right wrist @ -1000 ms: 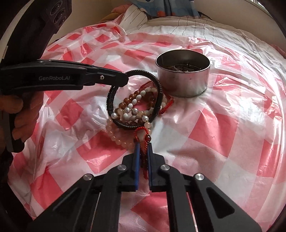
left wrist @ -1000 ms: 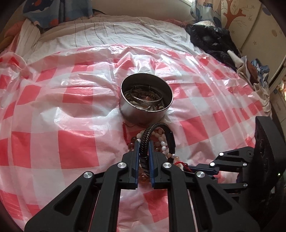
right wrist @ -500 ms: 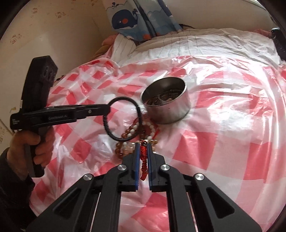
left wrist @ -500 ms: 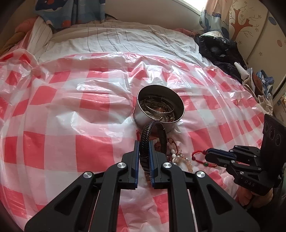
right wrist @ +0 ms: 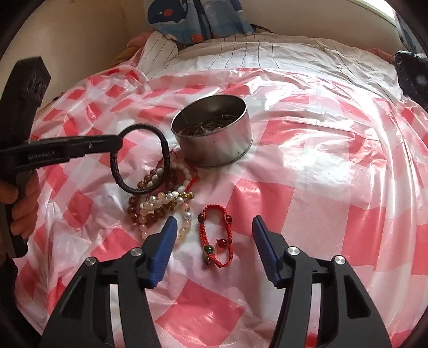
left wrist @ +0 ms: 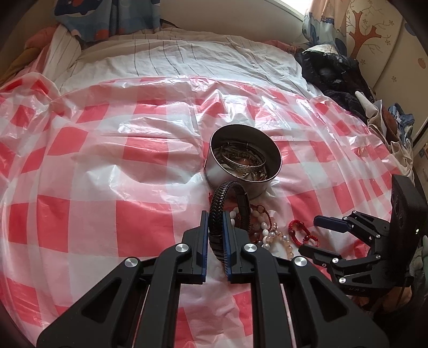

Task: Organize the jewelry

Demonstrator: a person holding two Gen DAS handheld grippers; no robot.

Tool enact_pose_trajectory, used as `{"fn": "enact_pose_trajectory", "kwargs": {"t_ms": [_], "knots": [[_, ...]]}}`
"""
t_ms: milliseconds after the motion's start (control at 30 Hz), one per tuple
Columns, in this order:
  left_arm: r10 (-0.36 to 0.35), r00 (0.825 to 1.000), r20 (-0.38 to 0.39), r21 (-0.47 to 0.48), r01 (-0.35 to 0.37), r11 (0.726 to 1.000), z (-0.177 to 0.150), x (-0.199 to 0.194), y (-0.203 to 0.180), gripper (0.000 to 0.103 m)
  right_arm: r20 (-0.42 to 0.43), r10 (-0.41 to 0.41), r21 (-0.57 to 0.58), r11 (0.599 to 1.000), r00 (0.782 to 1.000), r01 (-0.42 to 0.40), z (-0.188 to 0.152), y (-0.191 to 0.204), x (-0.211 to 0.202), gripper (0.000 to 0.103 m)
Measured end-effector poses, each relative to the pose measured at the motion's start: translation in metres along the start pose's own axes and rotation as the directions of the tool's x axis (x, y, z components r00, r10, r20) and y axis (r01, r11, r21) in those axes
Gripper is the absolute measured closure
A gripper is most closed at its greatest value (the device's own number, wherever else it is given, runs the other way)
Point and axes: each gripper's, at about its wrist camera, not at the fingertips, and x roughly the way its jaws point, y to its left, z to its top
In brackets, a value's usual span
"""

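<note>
Left tongs point(left wrist: 216, 235) pinch a black braided bracelet point(left wrist: 217, 211); right tongs point(right wrist: 214, 241) gape over a red cord bracelet point(right wrist: 214, 238).

- plastic sheet point(right wrist: 307, 187): we see red/white checks, glossy, semi-clear
- tin point(right wrist: 214, 144): plain silver metal; bangles point(left wrist: 243, 160) inside look dull silver/bronze
- braided bracelet point(right wrist: 141, 158): black, woven texture
- cord bracelet point(right wrist: 214, 238): bright red w/ dark red + green beads
- bead strands point(right wrist: 160, 198): white pearl, pale peach, amber-brown mix
- left gripper point(left wrist: 215, 235) & right gripper point(right wrist: 214, 241): black bodies, blue ribbed pads, silver screws
- bedsheet point(left wrist: 200, 61): white w/ thin dark stripes
- curtain point(right wrist: 198, 18): blue, whale print w/ orange-red spots
</note>
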Motion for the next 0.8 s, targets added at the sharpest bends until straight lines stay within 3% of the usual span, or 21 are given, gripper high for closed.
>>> {"fn": "enact_pose_trajectory", "kwargs": {"t_ms": [100, 167, 333, 467, 800], "knots": [[0.000, 1.000, 0.000, 0.004, 0.000, 1.000, 0.000, 0.000, -0.001, 0.094, -0.045, -0.067, -0.063, 0.996, 0.997, 0.064, -0.005, 0.006, 0.011, 0.052], [0.000, 1.000, 0.003, 0.008, -0.001, 1.000, -0.001, 0.000, -0.001, 0.094, -0.044, -0.038, -0.045, 0.998, 0.998, 0.036, -0.005, 0.002, 0.009, 0.090], [-0.011, 1.000, 0.015, 0.003, 0.011, 1.000, 0.000, -0.004, 0.001, 0.094, 0.053, 0.097, 0.047, 0.994, 0.994, -0.099, -0.001, -0.009, -0.009, 0.097], [-0.018, 0.999, 0.027, 0.003, 0.018, 1.000, 0.000, -0.007, 0.000, 0.094, 0.135, 0.135, 0.085, 0.985, 0.982, -0.147, 0.006, -0.013, -0.024, 0.097], [-0.022, 0.999, 0.039, 0.018, 0.021, 1.000, 0.001, -0.009, -0.004, 0.094, 0.196, 0.135, 0.076, 0.985, 0.971, -0.152, 0.011, -0.009, -0.035, 0.097]]}}
